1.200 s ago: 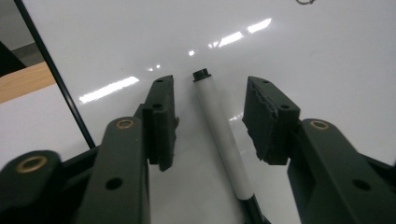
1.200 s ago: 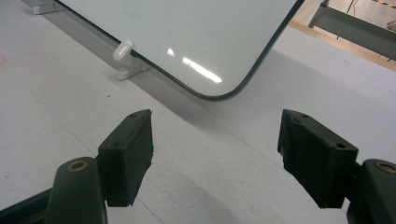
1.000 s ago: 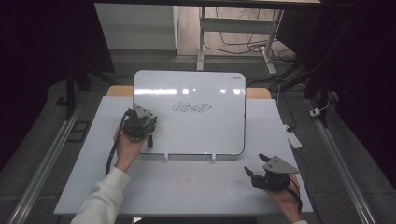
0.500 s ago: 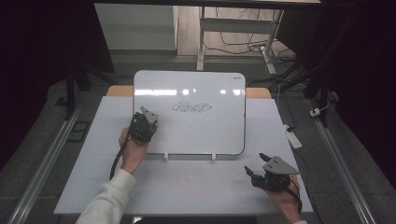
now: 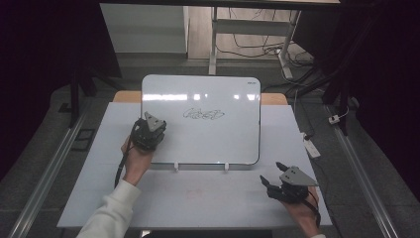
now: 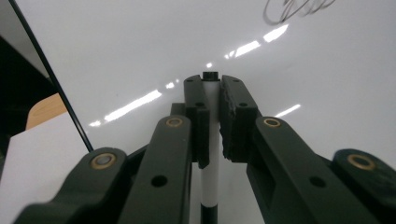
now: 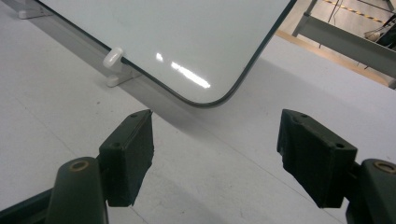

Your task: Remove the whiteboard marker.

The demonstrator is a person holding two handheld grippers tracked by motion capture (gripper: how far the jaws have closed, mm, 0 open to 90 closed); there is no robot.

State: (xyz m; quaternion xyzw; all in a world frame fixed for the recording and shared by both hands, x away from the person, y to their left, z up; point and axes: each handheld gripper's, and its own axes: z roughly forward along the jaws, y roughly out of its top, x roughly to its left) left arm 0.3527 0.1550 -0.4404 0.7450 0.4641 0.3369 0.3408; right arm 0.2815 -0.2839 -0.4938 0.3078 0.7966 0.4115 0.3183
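Note:
A whiteboard (image 5: 208,144) lies tilted on small white clips, with a black scribble (image 5: 203,115) near its middle. My left gripper (image 5: 148,130) hovers over the board's left part, held by a hand in a white sleeve. In the left gripper view its jaws (image 6: 212,88) are shut on a white marker (image 6: 210,182) whose black tip (image 6: 211,75) points at the board (image 6: 289,70). My right gripper (image 5: 270,173) rests at the table's front right, below the board's corner. Its jaws (image 7: 215,154) stand wide open with nothing between them.
The board sits on a white tabletop (image 5: 198,198); a clip (image 7: 113,57) holds its lower edge and its rounded corner (image 7: 219,100) lies just ahead of the right gripper. A white power strip (image 5: 311,147) lies at the table's right edge. Table legs and cables stand behind.
The left gripper has shifted slightly to the right and toward the person over the board's left part and has turned a little. The right gripper has stayed where it was.

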